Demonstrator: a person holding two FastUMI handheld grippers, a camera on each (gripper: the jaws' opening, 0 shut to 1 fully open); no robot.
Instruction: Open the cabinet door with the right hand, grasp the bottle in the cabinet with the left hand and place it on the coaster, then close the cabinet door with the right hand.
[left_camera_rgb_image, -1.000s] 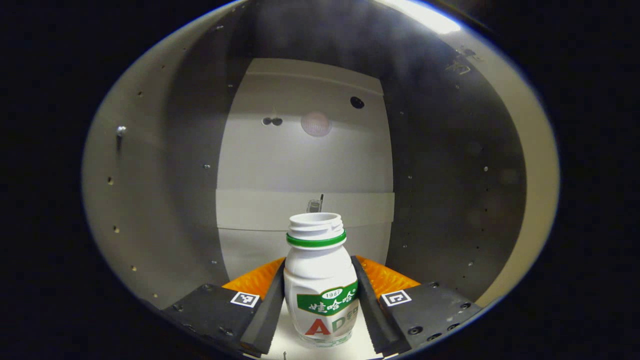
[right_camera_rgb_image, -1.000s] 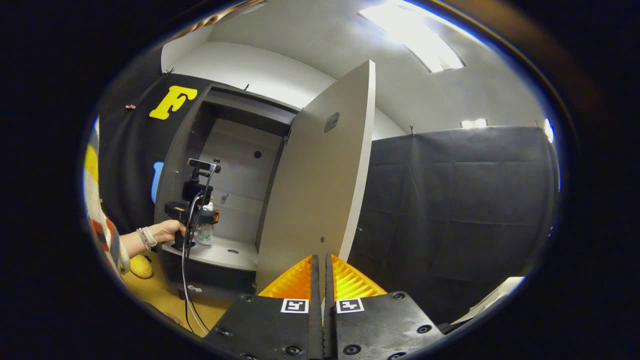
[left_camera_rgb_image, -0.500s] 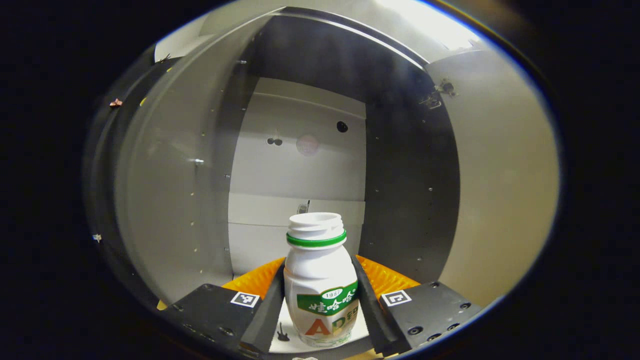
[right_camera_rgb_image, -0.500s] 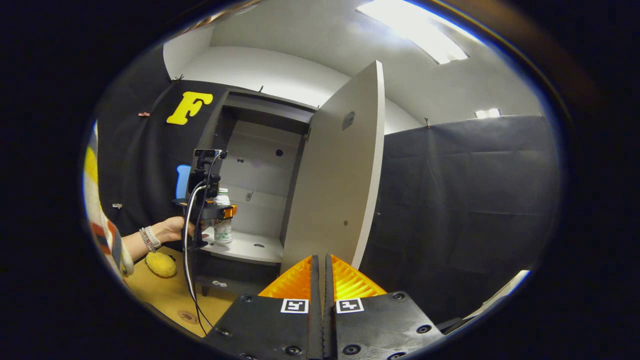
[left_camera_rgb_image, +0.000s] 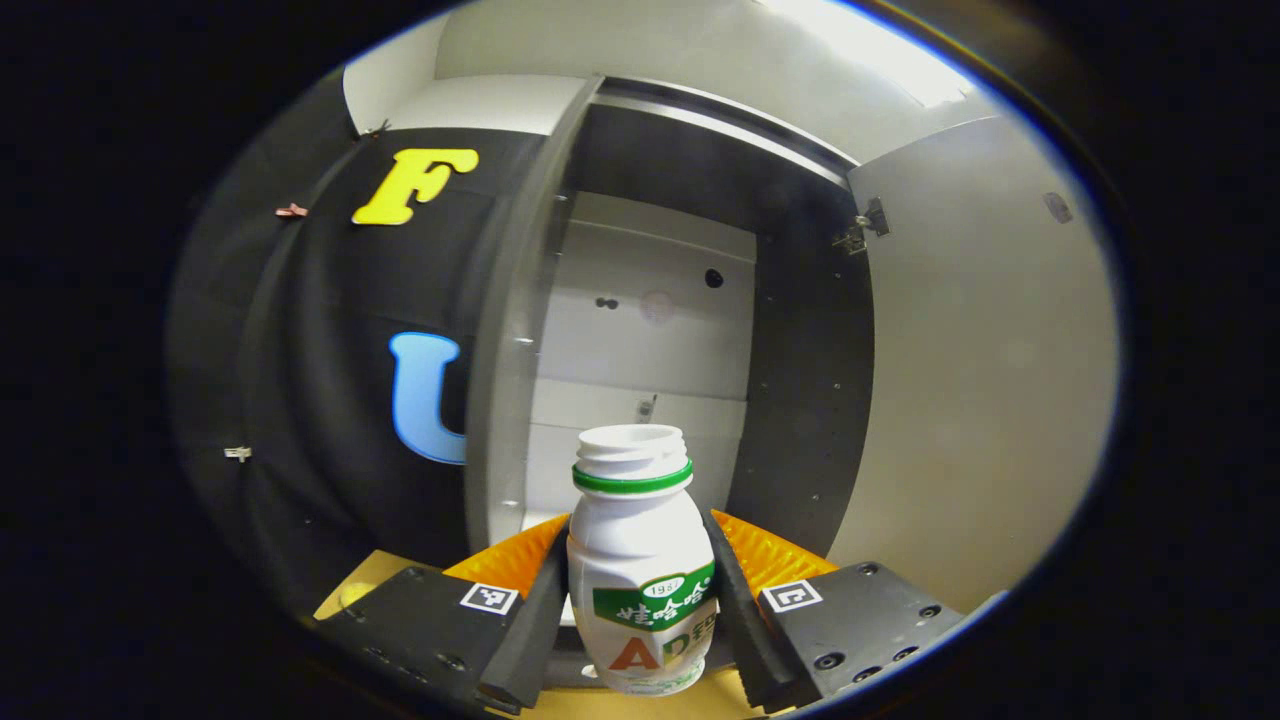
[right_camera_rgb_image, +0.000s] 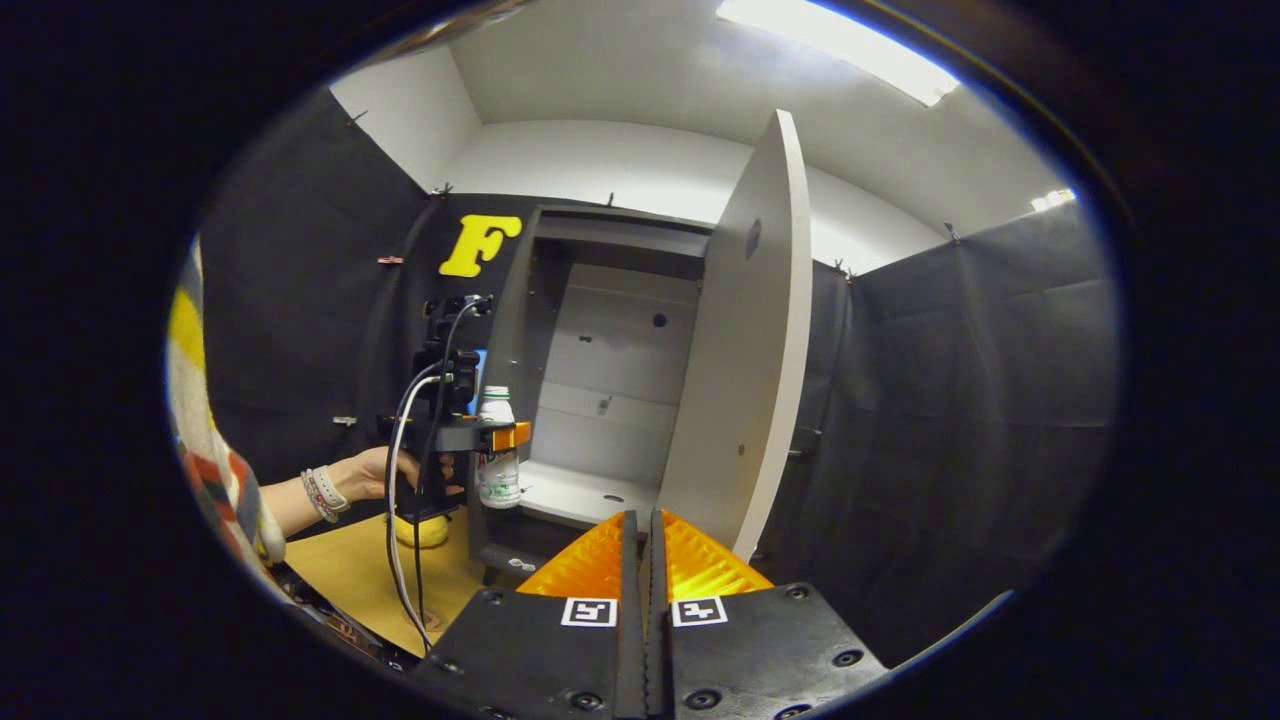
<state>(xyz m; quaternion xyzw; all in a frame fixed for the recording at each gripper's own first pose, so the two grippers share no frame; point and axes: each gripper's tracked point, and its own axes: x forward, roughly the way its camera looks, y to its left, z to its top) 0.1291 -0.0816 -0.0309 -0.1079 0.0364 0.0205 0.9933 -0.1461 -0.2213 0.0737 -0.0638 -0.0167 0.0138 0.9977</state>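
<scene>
The cabinet (right_camera_rgb_image: 610, 370) is seen with its door (right_camera_rgb_image: 745, 350) swung open. The bottle (left_camera_rgb_image: 640, 570) is clamped upright between the left gripper's (left_camera_rgb_image: 640, 600) fingers, outside the cabinet front, above the table (right_camera_rgb_image: 350, 575). The right gripper (right_camera_rgb_image: 640, 570) is closed on nothing.

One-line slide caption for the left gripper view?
Left gripper clamps the uncapped white bottle before the open cabinet.

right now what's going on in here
A person is working with two handheld grippers at a cabinet whose door stands open. The left gripper is shut on a white bottle and holds it in front of the cabinet. The right gripper is shut and empty, off the door. The coaster isn't reached yet.
</scene>
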